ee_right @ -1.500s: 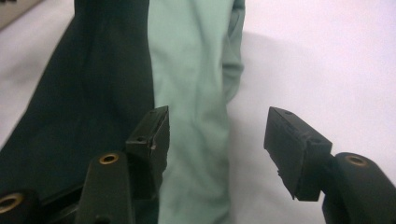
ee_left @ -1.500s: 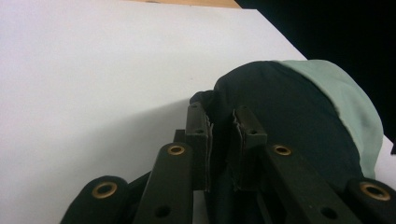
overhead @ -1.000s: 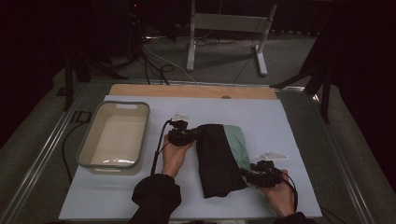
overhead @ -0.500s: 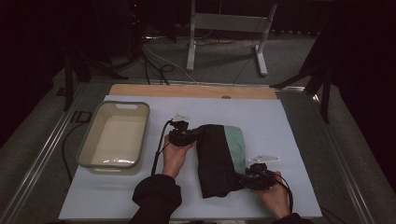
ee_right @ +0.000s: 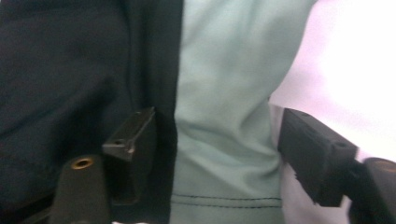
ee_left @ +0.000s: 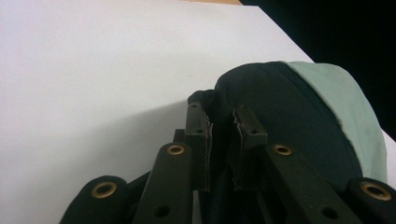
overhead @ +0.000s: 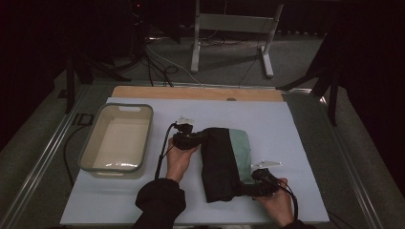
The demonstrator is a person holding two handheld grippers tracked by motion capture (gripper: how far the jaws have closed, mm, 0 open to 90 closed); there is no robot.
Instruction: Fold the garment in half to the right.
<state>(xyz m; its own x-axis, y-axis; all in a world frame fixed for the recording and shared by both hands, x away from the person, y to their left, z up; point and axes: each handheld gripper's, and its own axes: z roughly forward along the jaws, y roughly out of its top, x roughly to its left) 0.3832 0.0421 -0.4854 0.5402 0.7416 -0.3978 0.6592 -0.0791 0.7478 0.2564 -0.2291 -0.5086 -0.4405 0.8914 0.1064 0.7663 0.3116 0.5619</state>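
Observation:
A folded garment [overhead: 223, 160], black with a mint-green panel, lies on the white table [overhead: 296, 129] near the middle. My left gripper [overhead: 199, 139] is at the garment's upper left corner. In the left gripper view its jaws [ee_left: 222, 140] are pinched on a fold of the black cloth [ee_left: 280, 112]. My right gripper [overhead: 244, 189] points left at the garment's lower right edge. Seen from the right gripper [ee_right: 224, 154], the jaws stand wide apart with the green fabric [ee_right: 224, 93] between them and the black part [ee_right: 60, 70] to their left.
A beige plastic tub [overhead: 125, 107] sits on the table's left side, a short way from my left hand. A wooden strip [overhead: 196, 93] runs along the far edge. Beyond the table are a metal stand [overhead: 229, 24] and cables on a dark floor.
My right gripper has slid left and slightly nearer, up to the garment's lower right edge. The left gripper and the garment have stayed put.

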